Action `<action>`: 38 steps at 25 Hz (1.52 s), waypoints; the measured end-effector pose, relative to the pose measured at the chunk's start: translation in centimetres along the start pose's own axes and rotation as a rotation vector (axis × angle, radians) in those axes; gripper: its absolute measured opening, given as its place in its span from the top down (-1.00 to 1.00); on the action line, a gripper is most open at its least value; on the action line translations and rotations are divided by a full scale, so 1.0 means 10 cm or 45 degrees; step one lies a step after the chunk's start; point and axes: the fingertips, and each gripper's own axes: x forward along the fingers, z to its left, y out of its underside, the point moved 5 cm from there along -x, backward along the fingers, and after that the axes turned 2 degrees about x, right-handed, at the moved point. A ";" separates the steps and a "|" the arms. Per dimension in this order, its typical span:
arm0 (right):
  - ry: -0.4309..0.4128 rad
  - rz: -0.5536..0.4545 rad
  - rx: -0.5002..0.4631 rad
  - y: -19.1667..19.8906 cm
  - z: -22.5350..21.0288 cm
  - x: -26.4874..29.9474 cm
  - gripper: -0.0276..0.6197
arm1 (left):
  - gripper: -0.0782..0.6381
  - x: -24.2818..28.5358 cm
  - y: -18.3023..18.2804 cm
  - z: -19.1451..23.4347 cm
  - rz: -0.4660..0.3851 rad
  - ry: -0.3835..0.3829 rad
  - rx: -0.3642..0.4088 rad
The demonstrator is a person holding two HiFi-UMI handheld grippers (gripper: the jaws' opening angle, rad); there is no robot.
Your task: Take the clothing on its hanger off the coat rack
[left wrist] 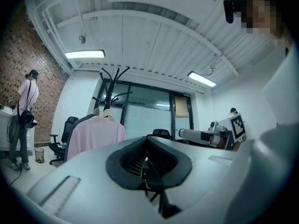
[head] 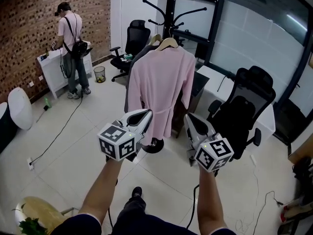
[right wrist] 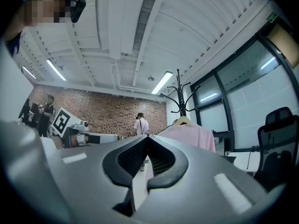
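Where the black coat rack [head: 170,13] stands by the glass wall, a pink garment [head: 161,87] hangs with its long axis vertical and its front toward the camera. It hangs on a wooden hanger [head: 167,43], hook uppermost on the rack. Left gripper [head: 146,113] and right gripper [head: 188,117] point toward it, well apart from it, jaws together, nothing held. Mesh bin [head: 99,74] beyond: contents unclear.

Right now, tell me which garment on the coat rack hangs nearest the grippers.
The pink garment on the pale wooden hanger; the grey garment hangs behind it, showing only past its left edge.
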 end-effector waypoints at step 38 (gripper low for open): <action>0.079 0.076 -0.045 0.12 -1.32 1.88 0.91 | 0.16 2.21 -0.33 2.60 0.228 -0.180 0.536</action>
